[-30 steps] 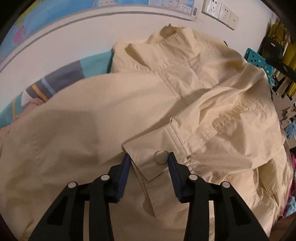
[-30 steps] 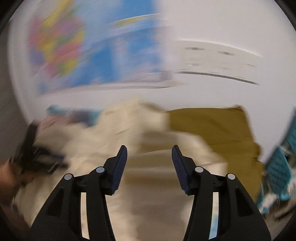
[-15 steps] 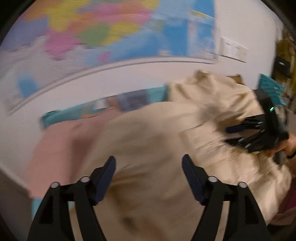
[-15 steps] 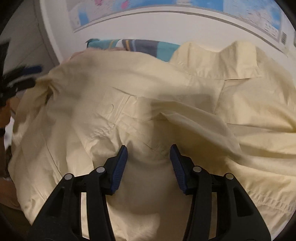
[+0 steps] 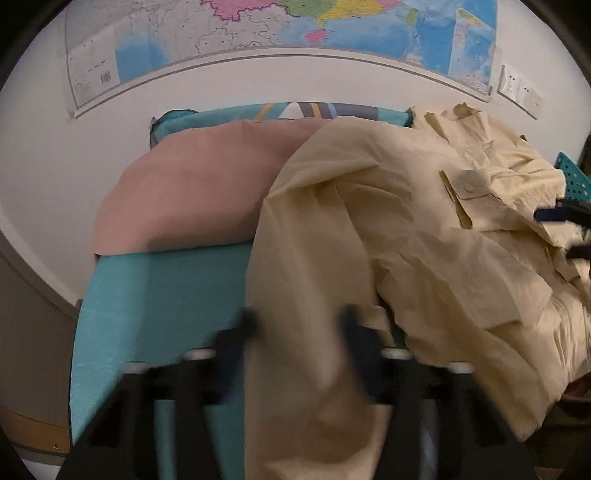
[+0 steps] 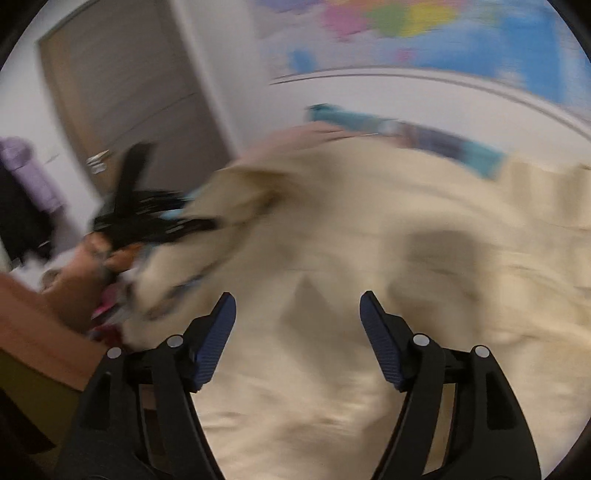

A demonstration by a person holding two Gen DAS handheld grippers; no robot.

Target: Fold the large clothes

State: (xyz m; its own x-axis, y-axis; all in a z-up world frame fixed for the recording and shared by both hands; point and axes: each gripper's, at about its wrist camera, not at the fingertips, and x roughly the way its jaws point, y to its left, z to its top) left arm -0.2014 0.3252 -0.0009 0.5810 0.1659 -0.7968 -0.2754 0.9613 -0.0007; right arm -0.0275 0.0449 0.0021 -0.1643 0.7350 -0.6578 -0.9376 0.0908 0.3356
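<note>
A large pale yellow shirt [image 5: 424, 236] lies crumpled across the teal-covered table [image 5: 155, 295], with a chest pocket flap facing up. In the left wrist view my left gripper [image 5: 299, 325] is blurred; its fingers stand apart with a fold of the shirt's edge draped between them. The right gripper's tip [image 5: 554, 214] shows at the far right, over the shirt. In the right wrist view, which is motion-blurred, my right gripper [image 6: 297, 314] is open and empty above the shirt [image 6: 369, 258]. The left gripper [image 6: 147, 218] shows at the left by the shirt's edge.
A folded pink garment [image 5: 192, 192] lies on the teal cover behind the shirt. A striped cloth [image 5: 314, 110] lies against the wall under a world map [image 5: 295, 29]. A teal perforated basket [image 5: 574, 177] stands at the right. A door [image 6: 122, 99] is at the left.
My left gripper swung left and dropped to the shirt's left edge, its fingers now around a fold. My right gripper opened wider and swung left across the shirt.
</note>
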